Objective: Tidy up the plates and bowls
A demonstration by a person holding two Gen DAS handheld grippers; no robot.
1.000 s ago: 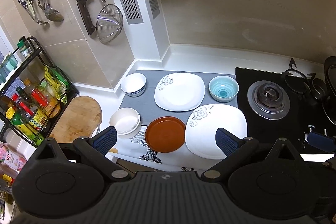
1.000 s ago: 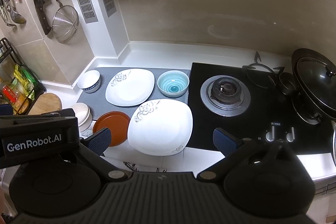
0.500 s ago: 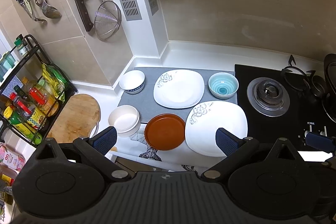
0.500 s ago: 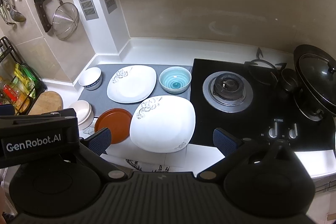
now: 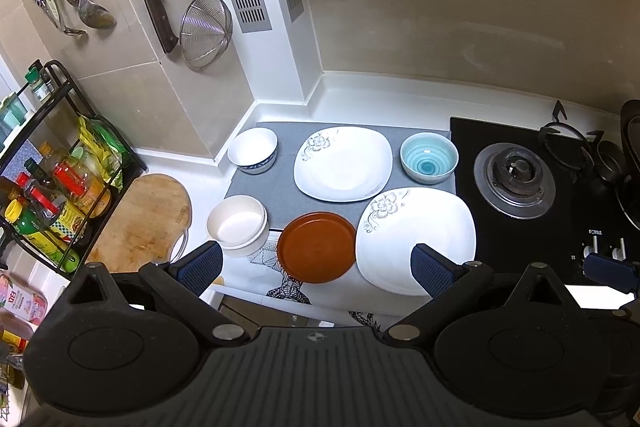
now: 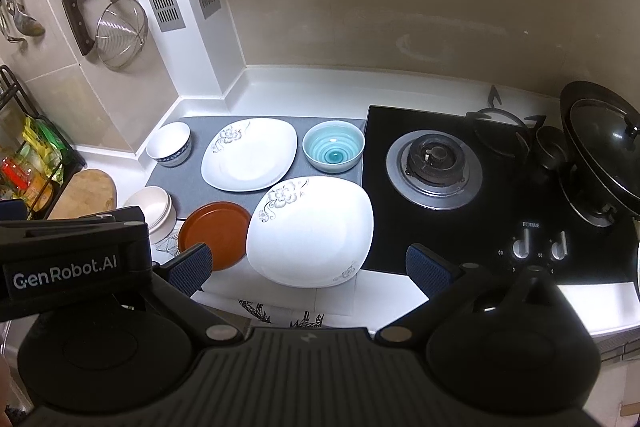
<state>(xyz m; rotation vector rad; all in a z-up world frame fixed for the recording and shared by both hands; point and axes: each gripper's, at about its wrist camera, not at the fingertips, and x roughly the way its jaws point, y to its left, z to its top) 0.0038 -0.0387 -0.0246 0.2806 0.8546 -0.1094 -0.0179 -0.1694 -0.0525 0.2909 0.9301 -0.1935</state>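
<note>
- Both grippers hover high over the worktop (image 6: 280, 87), nothing picked yet. The left gripper (image 5: 316, 265) has its jaws spread wide and empty, and the right gripper (image 6: 308, 267) is just as wide and empty.
- Count with me: two white square plates with flower prints, the far plate (image 5: 343, 163) on the grey mat (image 5: 256, 187) and the near plate (image 5: 416, 241) hanging off the mat's front edge.
- One round brown plate (image 5: 317, 247) sits just left of the near plate, close to the worktop's front edge.
- Three bowls: blue-rimmed white bowl (image 5: 253, 155) at the back left, teal bowl (image 5: 429, 163) beside the stove (image 6: 436, 167), cream bowl (image 5: 237, 227) at the front left. It may be a stack; I can't tell.
- Risks, as I judge them: glazed, flat plates give two fingers little to bite, so a rim pinch could slip and drop one.
- The near plate and the brown plate lie side by side; lifting one carelessly could nudge its neighbour off the front.
- The teal bowl could knock against the stove.
</note>
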